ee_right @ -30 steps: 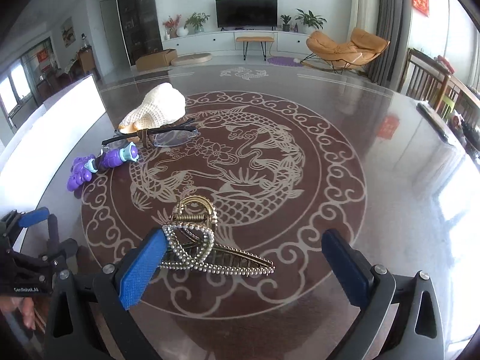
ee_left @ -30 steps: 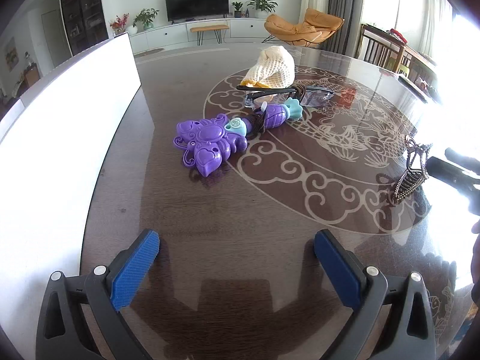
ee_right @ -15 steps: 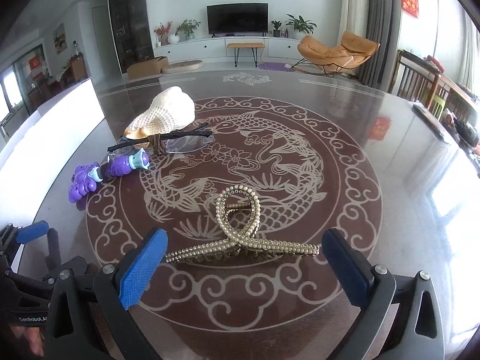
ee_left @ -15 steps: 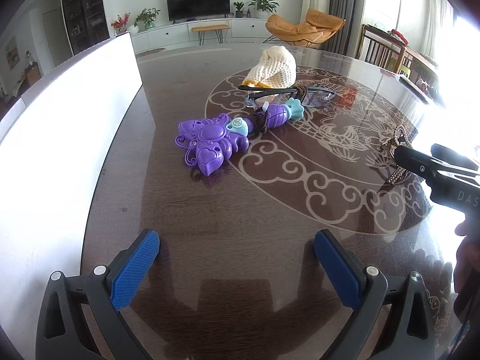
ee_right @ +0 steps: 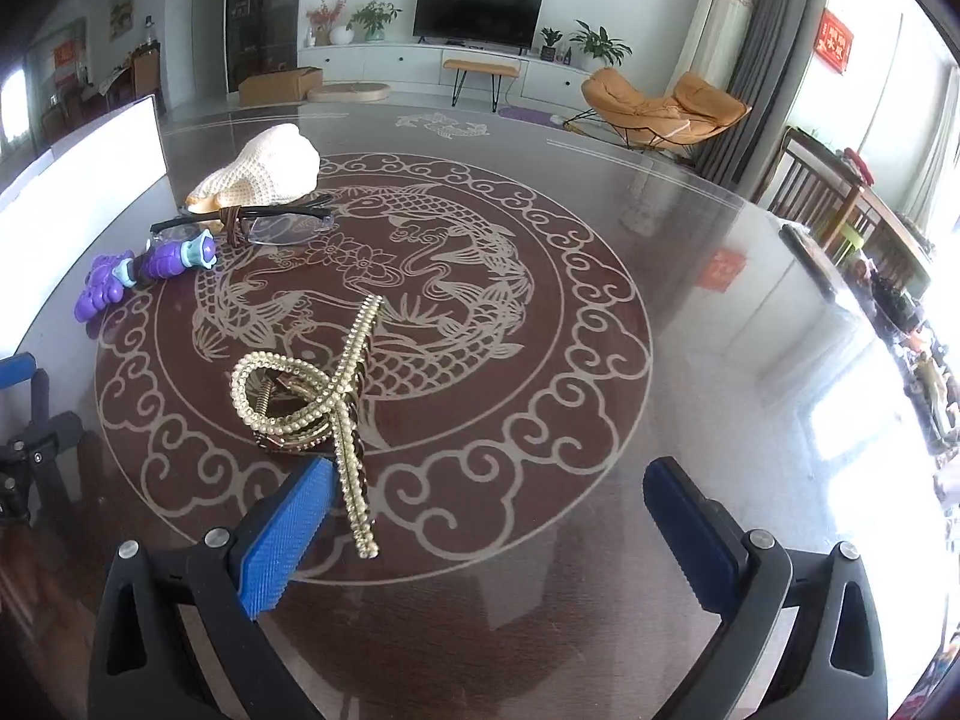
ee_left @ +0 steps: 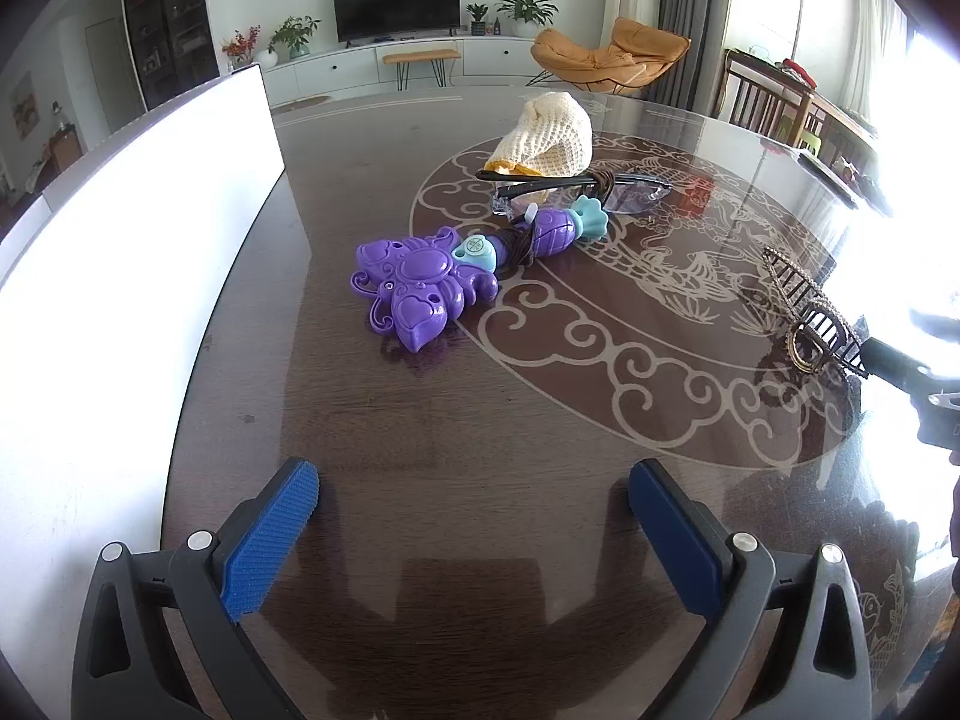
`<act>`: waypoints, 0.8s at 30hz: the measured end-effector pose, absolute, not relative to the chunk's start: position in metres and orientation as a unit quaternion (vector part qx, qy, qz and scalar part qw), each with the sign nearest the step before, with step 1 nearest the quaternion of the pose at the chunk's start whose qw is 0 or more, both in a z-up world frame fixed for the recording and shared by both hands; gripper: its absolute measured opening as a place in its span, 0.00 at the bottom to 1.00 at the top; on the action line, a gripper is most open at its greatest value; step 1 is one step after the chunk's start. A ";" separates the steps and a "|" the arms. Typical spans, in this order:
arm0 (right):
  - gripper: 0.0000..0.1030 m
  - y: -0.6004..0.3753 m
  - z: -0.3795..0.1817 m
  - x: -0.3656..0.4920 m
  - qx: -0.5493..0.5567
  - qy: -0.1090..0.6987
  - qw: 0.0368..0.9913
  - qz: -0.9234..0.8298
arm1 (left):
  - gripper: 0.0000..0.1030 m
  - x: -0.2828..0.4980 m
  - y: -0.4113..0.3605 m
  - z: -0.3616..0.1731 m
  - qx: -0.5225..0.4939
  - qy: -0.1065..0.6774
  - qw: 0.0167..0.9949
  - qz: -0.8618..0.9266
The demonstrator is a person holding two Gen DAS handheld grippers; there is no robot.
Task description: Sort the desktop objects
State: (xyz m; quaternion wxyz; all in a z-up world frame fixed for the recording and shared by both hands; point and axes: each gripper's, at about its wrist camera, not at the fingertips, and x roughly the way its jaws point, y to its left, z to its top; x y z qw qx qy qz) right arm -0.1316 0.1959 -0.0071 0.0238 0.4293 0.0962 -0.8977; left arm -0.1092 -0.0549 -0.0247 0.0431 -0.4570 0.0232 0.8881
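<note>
The left gripper [ee_left: 474,534] hangs over the dark table [ee_left: 480,420] with its blue pads wide apart and nothing between them. The right gripper [ee_right: 486,525] is also spread open; its left pad [ee_right: 282,540] touches the near end of the pearl hair clip [ee_right: 312,396], but the other pad is well apart from it, so nothing is clamped. The clip lies on the carp pattern of the table, its long arm pointing away from the camera.

Farther off, near the white box [ee_left: 120,276], lies the purple toy [ee_left: 420,291] with a teal round button; a dark hair tie [ee_left: 519,243] is wound around its handle. Just behind it are the glasses [ee_left: 576,192], with another brown tie on the frame, and behind them the knitted cream piece [ee_left: 549,144].

A red paper with gold characters hangs on the wall [ee_right: 837,45]; they are too small to read. Its red reflection [ee_right: 723,270] shows on the table. No brand is readable on the objects.
</note>
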 end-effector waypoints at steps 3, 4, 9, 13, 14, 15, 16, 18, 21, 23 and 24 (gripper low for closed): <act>1.00 0.204 -0.001 -0.124 0.428 0.078 0.029 -0.900 | 1.00 -0.109 -0.055 -0.025 -0.457 0.023 0.043 0.888; 1.00 0.206 0.001 -0.121 0.427 0.068 0.029 -0.901 | 1.00 -0.109 -0.055 -0.025 -0.457 0.023 0.043 0.888; 1.00 0.213 -0.004 -0.102 0.439 0.014 0.038 -0.897 | 1.00 -0.109 -0.055 -0.025 -0.457 0.023 0.043 0.888; 1.00 0.206 -0.010 -0.098 0.450 0.010 0.042 -0.892 | 1.00 -0.109 -0.055 -0.025 -0.457 0.023 0.043 0.888; 1.00 0.205 -0.011 -0.099 0.454 0.008 0.044 -0.890 | 1.00 -0.109 -0.055 -0.025 -0.457 0.023 0.043 0.888; 1.00 0.203 -0.013 -0.100 0.458 0.004 0.047 -0.887 | 1.00 -0.109 -0.055 -0.025 -0.457 0.023 0.043 0.888; 1.00 0.201 -0.014 -0.102 0.464 -0.001 0.051 -0.884 | 1.00 -0.109 -0.055 -0.025 -0.457 0.023 0.043 0.888; 1.00 0.195 -0.018 -0.108 0.475 -0.010 0.058 -0.878 | 1.00 -0.109 -0.055 -0.025 -0.457 0.023 0.043 0.888; 1.00 0.185 -0.024 -0.118 0.486 -0.018 0.057 -0.872 | 1.00 -0.109 -0.055 -0.025 -0.457 0.023 0.043 0.888; 1.00 0.178 -0.026 -0.125 0.487 -0.019 0.045 -0.872 | 1.00 -0.109 -0.055 -0.025 -0.457 0.023 0.043 0.888; 1.00 0.176 -0.027 -0.128 0.486 -0.020 0.039 -0.873 | 1.00 -0.109 -0.055 -0.025 -0.457 0.023 0.043 0.888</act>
